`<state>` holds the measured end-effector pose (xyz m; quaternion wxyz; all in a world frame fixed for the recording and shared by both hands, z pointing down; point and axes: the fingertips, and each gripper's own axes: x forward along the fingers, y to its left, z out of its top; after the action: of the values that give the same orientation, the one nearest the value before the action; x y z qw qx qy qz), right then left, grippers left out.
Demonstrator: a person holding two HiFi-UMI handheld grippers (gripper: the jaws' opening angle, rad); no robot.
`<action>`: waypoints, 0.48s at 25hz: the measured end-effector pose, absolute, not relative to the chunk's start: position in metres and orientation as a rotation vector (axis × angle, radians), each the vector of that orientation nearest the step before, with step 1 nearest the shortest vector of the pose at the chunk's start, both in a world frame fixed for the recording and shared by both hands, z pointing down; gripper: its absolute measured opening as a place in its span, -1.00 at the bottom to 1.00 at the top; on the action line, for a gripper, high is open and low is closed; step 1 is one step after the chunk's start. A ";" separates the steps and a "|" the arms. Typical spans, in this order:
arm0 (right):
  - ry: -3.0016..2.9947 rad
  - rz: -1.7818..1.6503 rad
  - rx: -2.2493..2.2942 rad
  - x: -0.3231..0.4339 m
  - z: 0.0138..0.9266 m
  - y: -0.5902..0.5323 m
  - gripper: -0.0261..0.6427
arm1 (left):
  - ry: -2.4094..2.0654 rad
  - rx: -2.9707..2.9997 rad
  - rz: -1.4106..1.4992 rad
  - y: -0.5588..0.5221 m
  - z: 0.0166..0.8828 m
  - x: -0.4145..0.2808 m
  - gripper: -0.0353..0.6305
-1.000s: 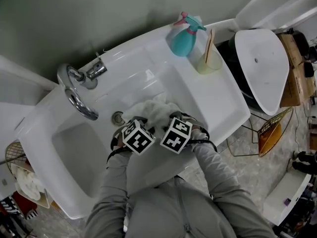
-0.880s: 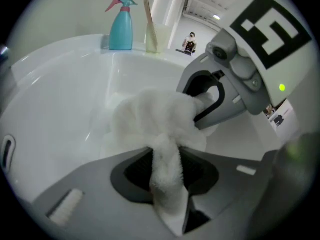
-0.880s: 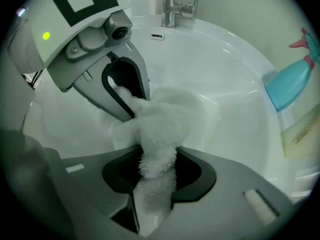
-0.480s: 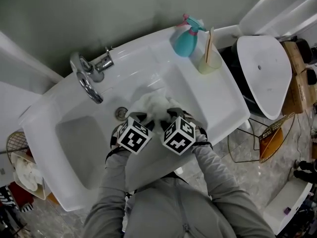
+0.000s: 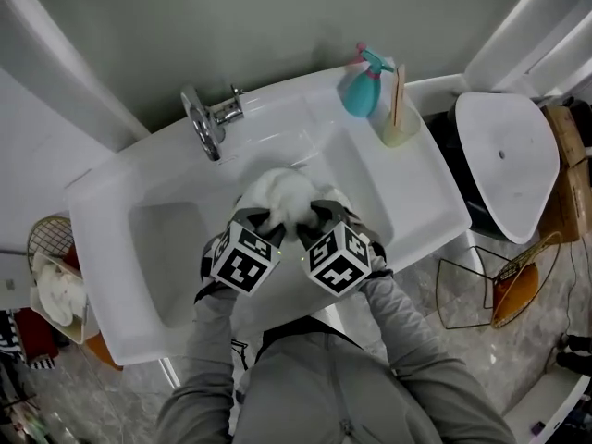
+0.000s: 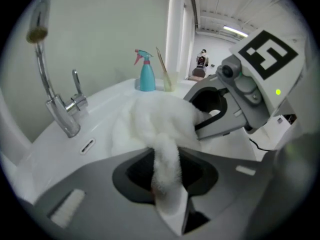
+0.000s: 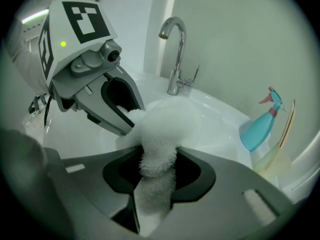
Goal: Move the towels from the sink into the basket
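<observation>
A white fluffy towel (image 5: 282, 197) hangs bunched above the basin of the white sink (image 5: 421, 206). My left gripper (image 5: 262, 222) is shut on its left part and my right gripper (image 5: 314, 218) on its right part, side by side. In the left gripper view the towel (image 6: 155, 129) runs down between my left gripper's (image 6: 167, 184) jaws, and the right gripper (image 6: 220, 114) holds its far side. The right gripper view shows the towel (image 7: 165, 129) pinched in my right gripper (image 7: 155, 184), with the left gripper (image 7: 107, 104) beside it. A wire basket (image 5: 44, 243) with white towels (image 5: 55, 299) stands on the floor at the left.
A chrome tap (image 5: 205, 123) stands at the sink's back. A teal spray bottle (image 5: 363, 86) and a cup (image 5: 400, 123) sit on the back right corner. A white lidded fixture (image 5: 509, 165) and a wire stand (image 5: 513, 285) are to the right.
Both grippers have risen together, and the towel has come up off the basin floor with them. The towel has gathered into a tighter bunch between the two grippers.
</observation>
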<state>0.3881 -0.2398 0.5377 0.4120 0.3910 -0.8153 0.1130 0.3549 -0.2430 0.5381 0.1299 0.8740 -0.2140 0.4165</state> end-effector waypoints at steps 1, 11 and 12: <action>-2.074 0.270 0.983 0.382 0.531 -0.238 -0.51 | -0.658 2.539 1.210 -0.241 0.531 0.349 -0.41; -2.316 0.089 0.880 0.288 0.465 -0.214 -0.51 | -1.064 2.472 1.193 -0.211 0.463 0.252 -0.41; -2.339 0.071 0.866 0.276 0.458 -0.212 -0.51 | -1.109 2.463 1.187 -0.208 0.456 0.241 -0.41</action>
<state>0.2757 -0.2117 0.4584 0.3177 0.3290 -0.8889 0.0269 0.2409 -0.2080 0.4562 0.0954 0.8311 -0.3742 0.4003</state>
